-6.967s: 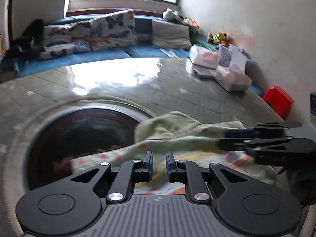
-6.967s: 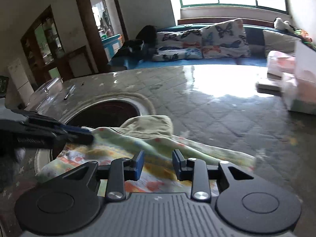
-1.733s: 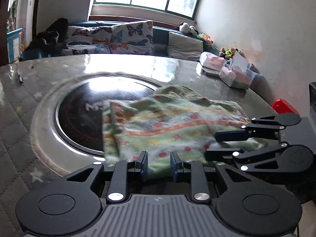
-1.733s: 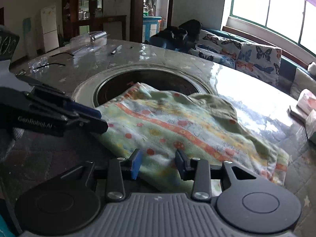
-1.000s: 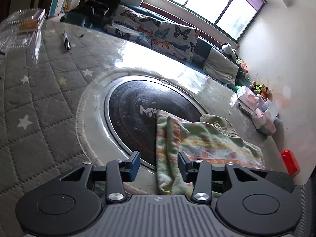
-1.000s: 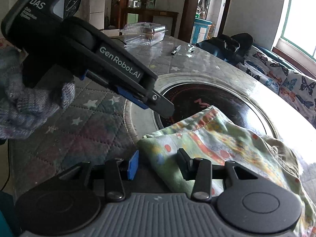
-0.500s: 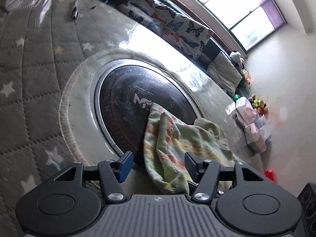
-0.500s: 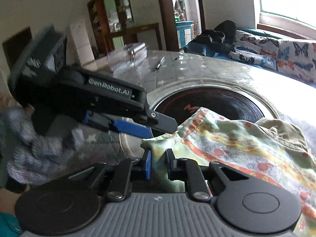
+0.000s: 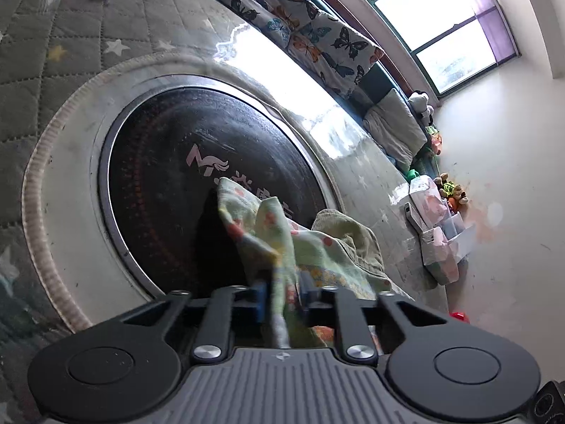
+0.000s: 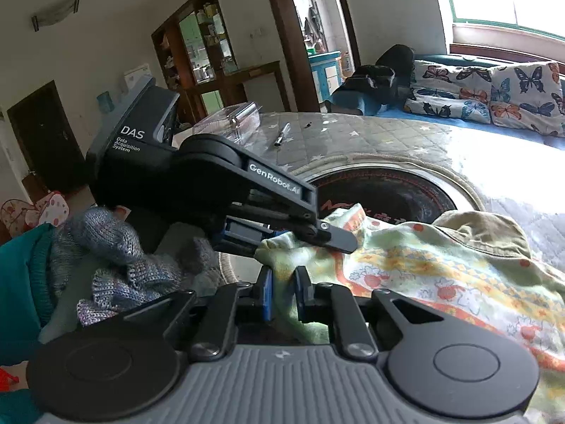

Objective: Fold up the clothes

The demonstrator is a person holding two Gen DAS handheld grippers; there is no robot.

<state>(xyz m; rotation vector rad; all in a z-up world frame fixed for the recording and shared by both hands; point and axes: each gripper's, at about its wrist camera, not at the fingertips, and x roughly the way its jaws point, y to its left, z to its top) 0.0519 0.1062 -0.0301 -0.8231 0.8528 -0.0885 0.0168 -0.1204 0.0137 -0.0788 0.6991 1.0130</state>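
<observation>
Nearest the lens in the left wrist view, the left gripper [image 9: 282, 298] is closing on a bunched edge of the patterned garment [image 9: 268, 236], with cloth pinched between its blue pads; half a second ago those jaws stood wide apart around the fabric. In the right wrist view the right gripper [image 10: 283, 291] is clenched on the same corner of the garment [image 10: 441, 275], as it was half a second ago, and the left gripper [image 10: 275, 236] lies just above it, held by a gloved hand [image 10: 116, 258]. The corner now rises off the surface, where a second ago it lay flat. The rest of the garment drapes over the dark round cooktop [image 9: 169, 162] set in the quilted table [image 9: 70, 46]. Farther off, butterfly cushions [image 9: 310, 35] line the window seat.
</observation>
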